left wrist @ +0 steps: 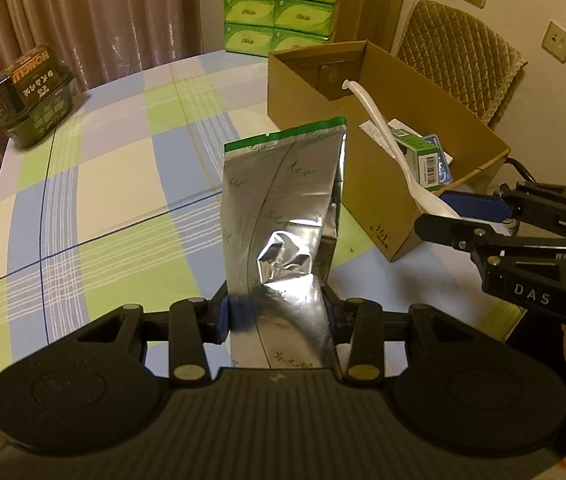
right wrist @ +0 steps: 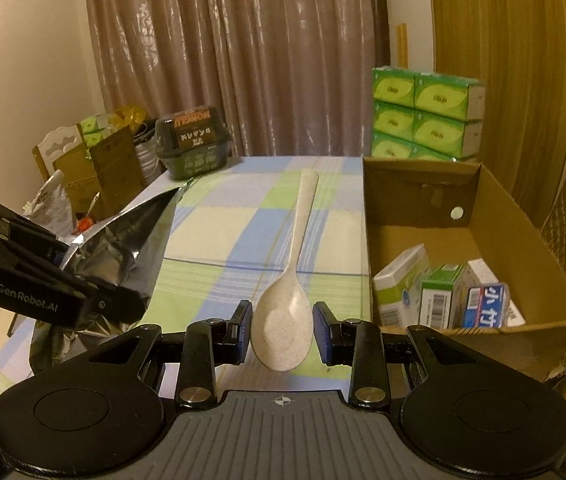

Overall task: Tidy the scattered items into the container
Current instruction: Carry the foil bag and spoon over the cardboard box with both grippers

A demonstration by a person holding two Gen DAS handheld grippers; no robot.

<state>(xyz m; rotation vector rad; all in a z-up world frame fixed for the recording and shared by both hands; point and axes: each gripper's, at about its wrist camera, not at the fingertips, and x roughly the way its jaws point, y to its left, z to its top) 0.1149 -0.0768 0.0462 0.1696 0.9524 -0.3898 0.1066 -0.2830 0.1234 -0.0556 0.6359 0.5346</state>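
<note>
Round table with a checked blue, green and cream cloth [left wrist: 115, 184] lies under and ahead of both grippers. Open cardboard box [left wrist: 303, 84] stands on it ahead and to the right of the left gripper, just right of the right gripper; it holds several small cartons [right wrist: 439, 296], among them a green-and-white one and a blue one with a barcode. Stack of green tissue packs [left wrist: 279, 4] sits behind the box, by the curtain [right wrist: 243, 60]. Dark lidded food container [left wrist: 31, 92] stands far ahead-left of the left gripper at the table edge; a quilted chair back [left wrist: 459, 56] shows beyond the box. Nothing lies between the box opening and either gripper. Silver foil pouch [left wrist: 283, 208] with a green top band is upright, creased and dented low down, its base between the fingers of the left gripper [left wrist: 277, 316], which is closed onto both sides of it, above the cloth and left of the box. White speckled plastic spoon [right wrist: 287, 304] points handle forward, bowl toward the camera, between the blue pads of the right gripper [right wrist: 282, 332]; the pads stand part open at the bowl's edges, and whether they actually press it cannot be told. In the left view, the spoon's handle reaches over the box's near wall.
</note>
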